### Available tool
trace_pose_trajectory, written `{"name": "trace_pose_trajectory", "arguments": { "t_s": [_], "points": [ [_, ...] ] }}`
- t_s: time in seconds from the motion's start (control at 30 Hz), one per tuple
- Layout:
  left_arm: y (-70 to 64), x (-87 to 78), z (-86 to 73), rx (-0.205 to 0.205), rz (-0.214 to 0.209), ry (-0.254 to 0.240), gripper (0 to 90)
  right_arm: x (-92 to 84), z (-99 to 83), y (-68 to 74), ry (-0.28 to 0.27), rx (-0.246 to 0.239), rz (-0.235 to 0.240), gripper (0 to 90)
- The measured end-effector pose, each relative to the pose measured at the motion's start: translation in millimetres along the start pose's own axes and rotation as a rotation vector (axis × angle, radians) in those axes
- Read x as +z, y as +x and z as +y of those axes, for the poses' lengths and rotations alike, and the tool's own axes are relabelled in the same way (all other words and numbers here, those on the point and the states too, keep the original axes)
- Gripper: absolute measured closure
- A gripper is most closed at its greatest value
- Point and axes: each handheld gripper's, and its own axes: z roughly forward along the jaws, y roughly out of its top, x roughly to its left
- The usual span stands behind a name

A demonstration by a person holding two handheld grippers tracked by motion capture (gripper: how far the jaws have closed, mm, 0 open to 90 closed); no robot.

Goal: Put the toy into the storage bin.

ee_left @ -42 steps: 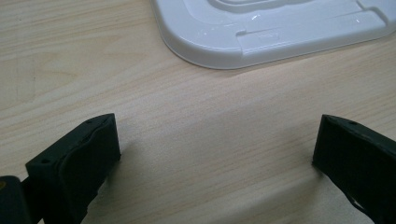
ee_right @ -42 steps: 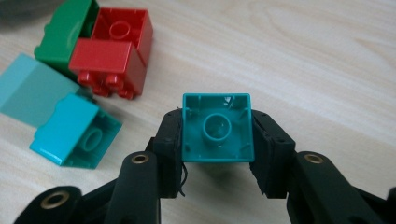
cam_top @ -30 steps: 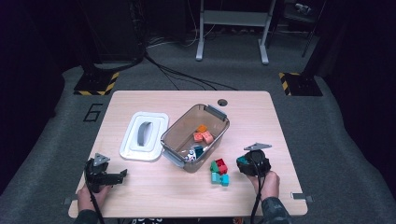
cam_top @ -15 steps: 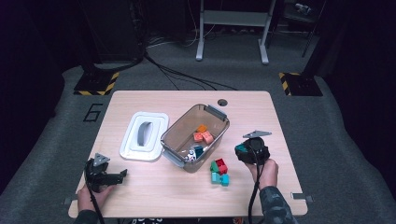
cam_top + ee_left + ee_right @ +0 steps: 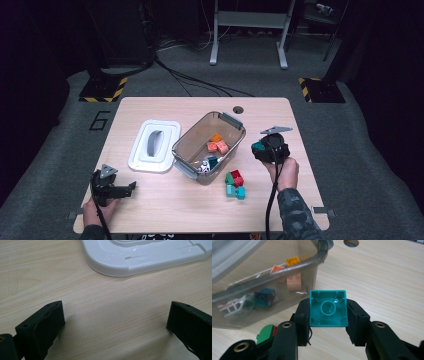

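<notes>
Holding a teal block [image 5: 328, 308] tight between its two black jaws, the right gripper [image 5: 261, 148] is hanging above the counter [image 5: 165, 200], just beside the right side of the clear box [image 5: 181, 148]. The jaws are pressing on the block from both sides, and the hollow under side of the block is facing the right gripper view. In the high view a hand [image 5: 284, 172] is gripping this gripper from below, and the teal block is showing at its left tip.

The clear box is sitting in the middle of the counter with no lid on. Inside it an orange block [image 5: 292, 261], a pink block [image 5: 294, 282], a dark teal block [image 5: 264, 297] and a small white toy [image 5: 233, 306] are lying on the bottom. The white lid [image 5: 154, 145] is lying flat on the counter just to the left of the box.

In front of the box, a green block [image 5: 229, 178], a red block [image 5: 237, 177] and two more teal blocks [image 5: 235, 191] are sitting close together on the counter.

The left gripper [image 5: 131, 188] is resting low near the front left corner of the counter, well apart from the box. Its jaws are standing wide apart with only bare wood between them, and the edge of the white lid is lying ahead of them
</notes>
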Motion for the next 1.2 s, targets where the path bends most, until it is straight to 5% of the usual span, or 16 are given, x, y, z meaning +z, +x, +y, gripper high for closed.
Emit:
{"name": "trace_pose_trajectory", "arguments": {
  "t_s": [0.37, 0.87, 1.2],
  "points": [
    [0.0, 0.2, 0.0, -0.002, 0.000, -0.002, 1.1, -2.8, 29.6, 6.2, -0.021, -0.014, 0.018, 58.9],
    [-0.1, 0.0, 0.0, -0.004, 0.000, 0.001, 1.2, 22.6, 60.4, 31.3, -0.014, -0.076, 0.054, 58.8],
    [0.0, 0.0, 0.0, -0.003, -0.001, 0.001, 1.2, 45.2, 69.6, 49.9, 0.042, -0.125, 0.059, 58.7]
  ]
}}
